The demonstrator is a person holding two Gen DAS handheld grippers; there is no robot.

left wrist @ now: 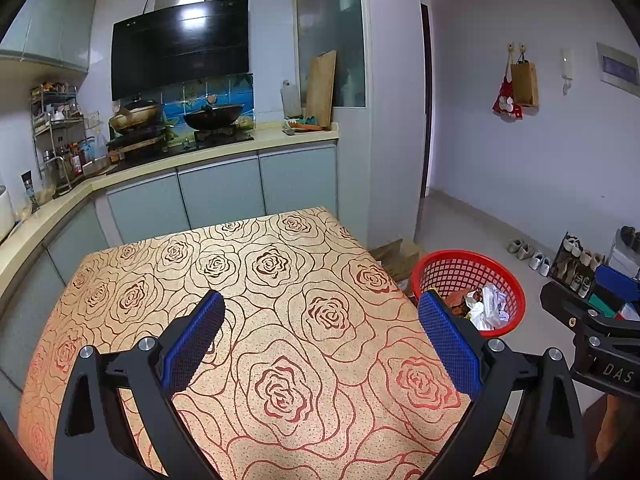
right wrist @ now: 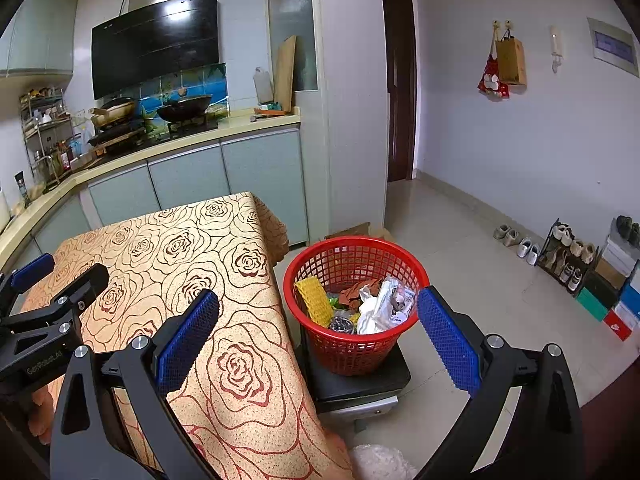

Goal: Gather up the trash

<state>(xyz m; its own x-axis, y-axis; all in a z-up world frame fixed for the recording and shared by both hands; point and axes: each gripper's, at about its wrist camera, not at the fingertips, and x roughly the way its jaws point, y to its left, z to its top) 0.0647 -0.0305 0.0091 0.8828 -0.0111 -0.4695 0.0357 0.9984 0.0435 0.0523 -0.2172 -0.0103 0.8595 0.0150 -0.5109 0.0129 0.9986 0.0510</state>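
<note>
The red basket is partly hidden behind the table.

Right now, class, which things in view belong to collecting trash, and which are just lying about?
Job: red basket holding trash; left gripper, open; right gripper, open.

Lying about: wok, chopping board, shoes, hanging bags.

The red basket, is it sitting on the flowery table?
No, the red basket sits on a dark stool beside the table, not on it.
</note>
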